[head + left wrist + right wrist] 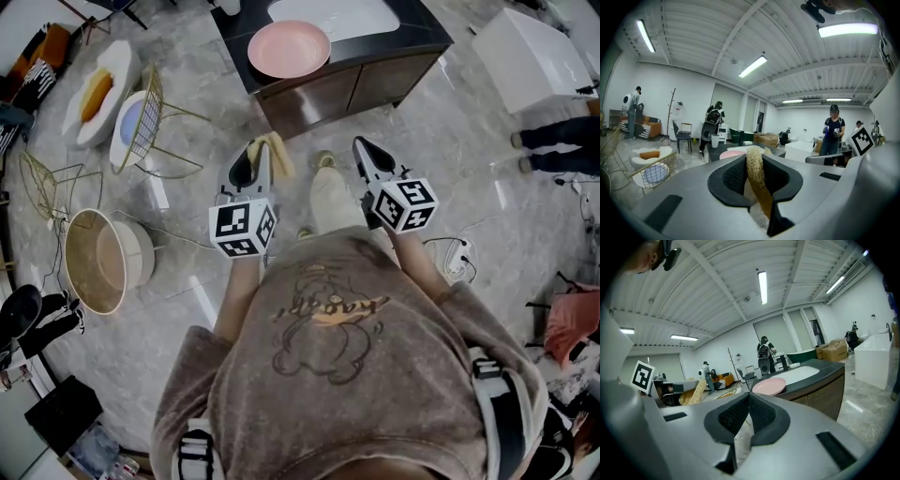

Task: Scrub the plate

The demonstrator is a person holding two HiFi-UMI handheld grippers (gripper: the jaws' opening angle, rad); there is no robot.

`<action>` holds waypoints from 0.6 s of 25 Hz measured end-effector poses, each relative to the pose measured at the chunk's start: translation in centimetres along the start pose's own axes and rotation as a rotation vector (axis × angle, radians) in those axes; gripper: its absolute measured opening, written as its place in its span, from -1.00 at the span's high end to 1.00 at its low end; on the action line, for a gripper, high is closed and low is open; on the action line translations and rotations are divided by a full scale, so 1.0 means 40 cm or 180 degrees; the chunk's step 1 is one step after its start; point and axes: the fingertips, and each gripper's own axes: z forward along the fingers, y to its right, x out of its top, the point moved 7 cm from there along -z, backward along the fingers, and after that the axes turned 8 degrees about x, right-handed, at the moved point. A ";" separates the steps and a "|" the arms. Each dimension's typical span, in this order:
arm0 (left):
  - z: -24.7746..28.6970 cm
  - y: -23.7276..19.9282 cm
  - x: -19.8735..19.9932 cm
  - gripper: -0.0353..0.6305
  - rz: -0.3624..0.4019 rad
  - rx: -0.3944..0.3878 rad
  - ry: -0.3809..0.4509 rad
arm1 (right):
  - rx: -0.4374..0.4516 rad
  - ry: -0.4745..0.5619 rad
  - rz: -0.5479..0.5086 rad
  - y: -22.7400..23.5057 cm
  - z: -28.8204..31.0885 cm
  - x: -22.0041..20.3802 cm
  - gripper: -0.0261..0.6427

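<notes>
A person stands on a marble floor with a gripper in each hand, both pointing toward a dark counter [427,36]. The left gripper [251,161] is clamped on a loofah [757,183], which sticks up past the jaw tips. The right gripper [367,156] is closed, jaws together with nothing between them. The pink plate [289,49] lies flat on the counter's near left corner, just beside a white sink [339,15], well apart from both grippers.
</notes>
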 end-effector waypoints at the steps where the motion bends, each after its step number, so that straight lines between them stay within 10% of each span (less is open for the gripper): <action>1: 0.014 -0.005 -0.001 0.67 -0.0005 -0.0004 -0.0004 | 0.0003 -0.0005 -0.0001 0.008 0.014 0.001 0.92; 15: 0.346 -0.102 0.081 0.67 -0.0094 0.0113 -0.0012 | 0.0181 -0.0141 0.0010 0.212 0.323 0.102 0.92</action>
